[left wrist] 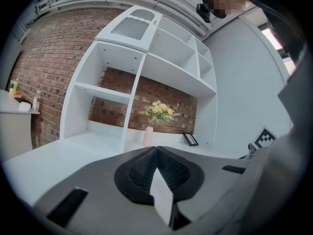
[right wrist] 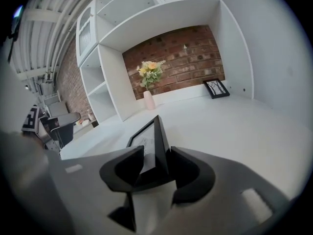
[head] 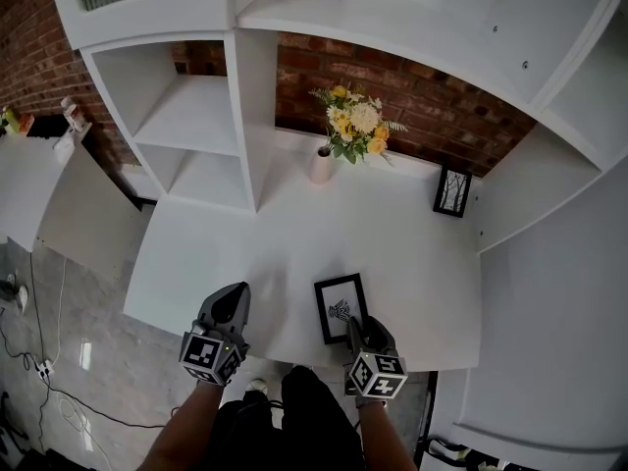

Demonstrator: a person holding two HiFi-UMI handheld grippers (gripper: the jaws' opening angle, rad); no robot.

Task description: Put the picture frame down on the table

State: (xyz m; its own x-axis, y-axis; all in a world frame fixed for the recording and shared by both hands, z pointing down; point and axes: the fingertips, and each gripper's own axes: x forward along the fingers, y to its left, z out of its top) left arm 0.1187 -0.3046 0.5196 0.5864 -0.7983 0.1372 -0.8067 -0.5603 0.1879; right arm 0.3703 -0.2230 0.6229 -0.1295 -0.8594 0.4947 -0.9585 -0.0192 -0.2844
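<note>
The white table (head: 294, 234) fills the middle of the head view. A white shelf unit (head: 196, 116) stands on it from 9 to 12 o'clock, against a brick wall.

The picture frame (head: 340, 307) is down near the table's front edge with its glass facing up. It looks flat or nearly flat on the surface, though the head view cannot show whether its near end is fully seated. Its long axis runs roughly from 6 to 12 o'clock, leaning a little toward 11.

The right gripper (head: 358, 330) is at the frame's near right corner, so the frame lies at about 11 o'clock from it. In the right gripper view the frame's (right wrist: 157, 136) black edge stands between the 2 fingers (right wrist: 190, 168). The jaws are spread, with a dark gap on each side, and the pads do not look pressed on it.

The left gripper (head: 235, 297) hovers at about 9 o'clock from the frame, well apart from it. Its own view shows its jaws (left wrist: 156, 148) closed together with nothing in them.

At 12 o'clock stand a vase of flowers (head: 339, 135) and, at 1 o'clock, a 2nd small frame (head: 452, 191), both well away.

The right hand is plainly the nearer 1. Since the frame's edge lies between its fingers and points away along 11 o'clock, the safe withdrawal is probably straight back toward 5 o'clock. That should free the fingers without nudging the frame sideways.
</note>
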